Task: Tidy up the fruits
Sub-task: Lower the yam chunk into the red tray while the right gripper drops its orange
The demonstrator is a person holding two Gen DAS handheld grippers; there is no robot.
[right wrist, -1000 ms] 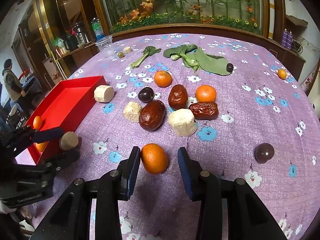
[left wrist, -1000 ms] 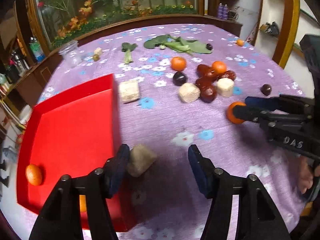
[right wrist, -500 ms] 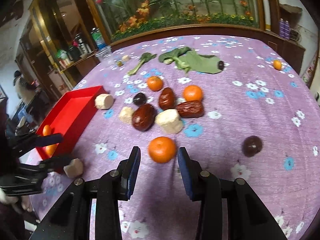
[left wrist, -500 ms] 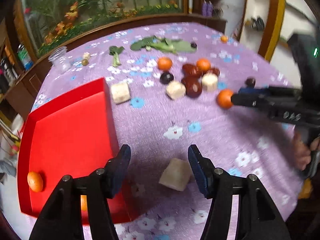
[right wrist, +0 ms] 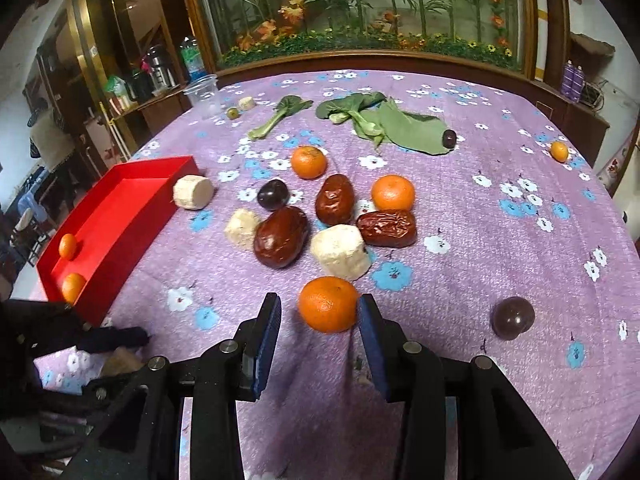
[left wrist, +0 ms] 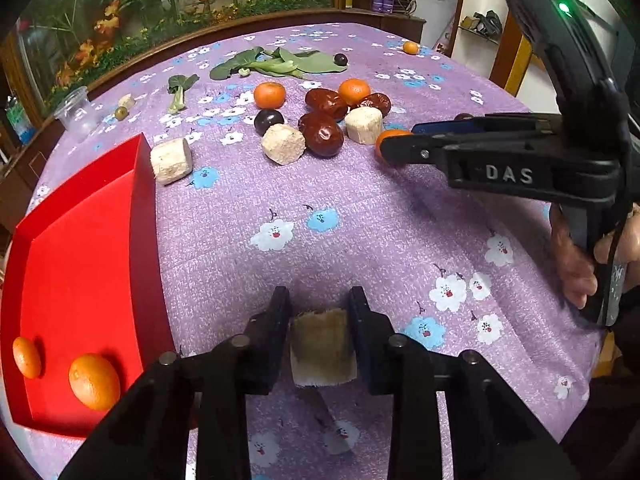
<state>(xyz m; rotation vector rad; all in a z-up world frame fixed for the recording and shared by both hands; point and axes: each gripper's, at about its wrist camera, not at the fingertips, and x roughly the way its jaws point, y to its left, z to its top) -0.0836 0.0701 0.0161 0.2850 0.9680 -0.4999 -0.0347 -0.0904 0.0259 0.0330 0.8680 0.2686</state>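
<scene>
My left gripper (left wrist: 319, 300) is closing, and its pads press both sides of a beige cut chunk (left wrist: 322, 348) just right of the red tray (left wrist: 80, 240). Two oranges (left wrist: 94, 380) lie in the tray's near end. My right gripper (right wrist: 319, 308) straddles an orange (right wrist: 328, 304) that rests on the purple cloth; its jaws are opening a little and a gap shows at the left pad. In the left wrist view the right gripper (left wrist: 394, 140) reaches in from the right, held by a hand (left wrist: 576, 264). The left gripper (right wrist: 116, 356) shows dimly at the right wrist view's lower left.
Beyond the orange lie three red dates (right wrist: 280, 236), beige chunks (right wrist: 340, 252), dark plums (right wrist: 513, 317) and more oranges (right wrist: 392, 192). Green leaves (right wrist: 404, 128) and a plastic cup (right wrist: 204, 94) sit at the back. The table's wooden rim (right wrist: 360, 58) borders a planter.
The beige chunk went from beside the left finger at the tray wall to the cloth between open fingers; now the left jaws have closed on it. The right gripper stays around the orange.
</scene>
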